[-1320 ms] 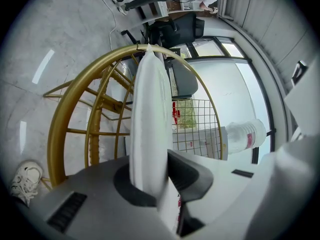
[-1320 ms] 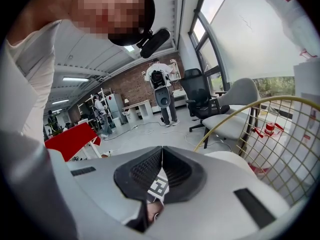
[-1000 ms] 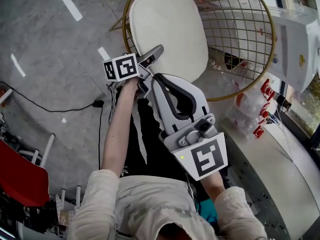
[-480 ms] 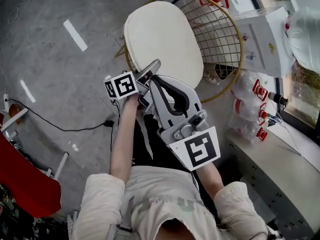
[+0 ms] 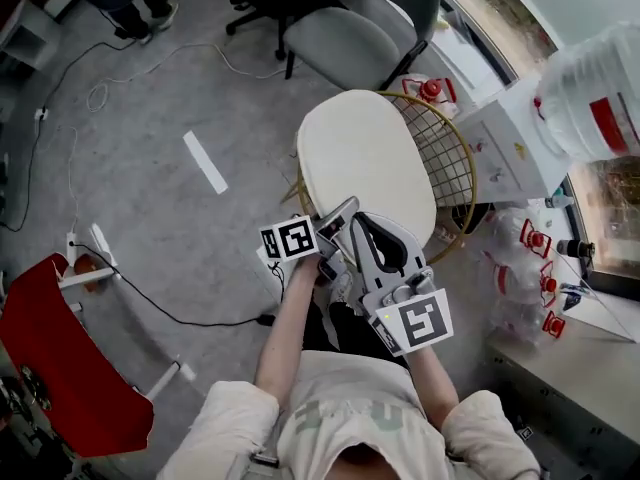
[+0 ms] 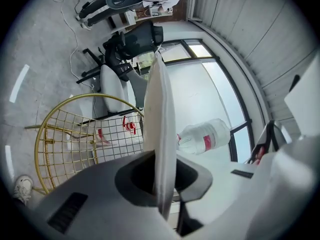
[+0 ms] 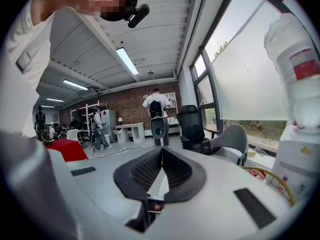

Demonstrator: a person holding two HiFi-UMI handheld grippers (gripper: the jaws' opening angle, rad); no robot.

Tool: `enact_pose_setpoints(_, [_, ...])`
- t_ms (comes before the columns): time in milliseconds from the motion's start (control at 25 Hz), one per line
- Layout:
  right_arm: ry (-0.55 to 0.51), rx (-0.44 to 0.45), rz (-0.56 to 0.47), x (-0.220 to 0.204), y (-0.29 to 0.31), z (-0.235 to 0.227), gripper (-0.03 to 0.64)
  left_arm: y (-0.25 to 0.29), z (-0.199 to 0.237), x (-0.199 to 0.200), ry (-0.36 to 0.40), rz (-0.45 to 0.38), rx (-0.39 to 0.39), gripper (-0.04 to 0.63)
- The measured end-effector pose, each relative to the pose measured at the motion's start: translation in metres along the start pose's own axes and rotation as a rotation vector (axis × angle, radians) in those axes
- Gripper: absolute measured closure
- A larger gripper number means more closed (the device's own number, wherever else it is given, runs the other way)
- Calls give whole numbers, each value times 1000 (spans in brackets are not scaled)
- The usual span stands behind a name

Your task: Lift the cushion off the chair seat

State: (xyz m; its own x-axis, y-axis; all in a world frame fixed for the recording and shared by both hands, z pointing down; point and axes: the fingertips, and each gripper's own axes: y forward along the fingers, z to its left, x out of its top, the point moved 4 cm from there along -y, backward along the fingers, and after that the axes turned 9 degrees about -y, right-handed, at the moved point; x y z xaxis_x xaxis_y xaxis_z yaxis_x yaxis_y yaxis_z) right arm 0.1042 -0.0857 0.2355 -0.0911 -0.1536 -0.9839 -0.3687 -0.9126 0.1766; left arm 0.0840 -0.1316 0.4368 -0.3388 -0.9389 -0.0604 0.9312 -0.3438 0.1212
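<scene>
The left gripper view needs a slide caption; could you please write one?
Left tool shut on the white cushion, gold wire chair beyond.

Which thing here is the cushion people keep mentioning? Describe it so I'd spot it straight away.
Start at the round gold wire chair near the middle of the head view. The cushion is the cream oval pad covering its left part as pictured, its near edge pinched by the left gripper. Nothing else nearby is so smooth, flat and pale.

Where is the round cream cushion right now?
Head view, centre: the round cream cushion hangs over the gold wire chair, its near edge clamped in the left hand-held gripper.
</scene>
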Motion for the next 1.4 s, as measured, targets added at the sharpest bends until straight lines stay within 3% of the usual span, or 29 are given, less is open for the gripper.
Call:
enact_pose_setpoints(160, [-5,-13,-35,24,-7,0,600,-10,-33,7,50,-1,2,543])
enact_pose_setpoints(320, [-35,-39,-81,46,-13,-4,600,-18,-73,27,168,-47,5,543])
enact_pose_setpoints(560, [-76,-72,-158,80,-22,-12,600,-28,-155,61,423,-173,4,545])
enact_pose_setpoints(880, [-149,-150,-244,126,-36,-22,600,-56,-263,76,593,-360,-52,545])
enact_pose_setpoints(1000, [-166,-172,-280,141,-42,-27,600,-69,-298,74,754,-445,7,545])
enact_pose_setpoints(1200, [-173,-202,-323,155,-55,-33,600,-88,-346,61,1096,-604,166,546])
enact_pose_setpoints(1400, [-171,-217,-346,164,-63,-31,600,-107,-389,42,1360,-747,251,545])
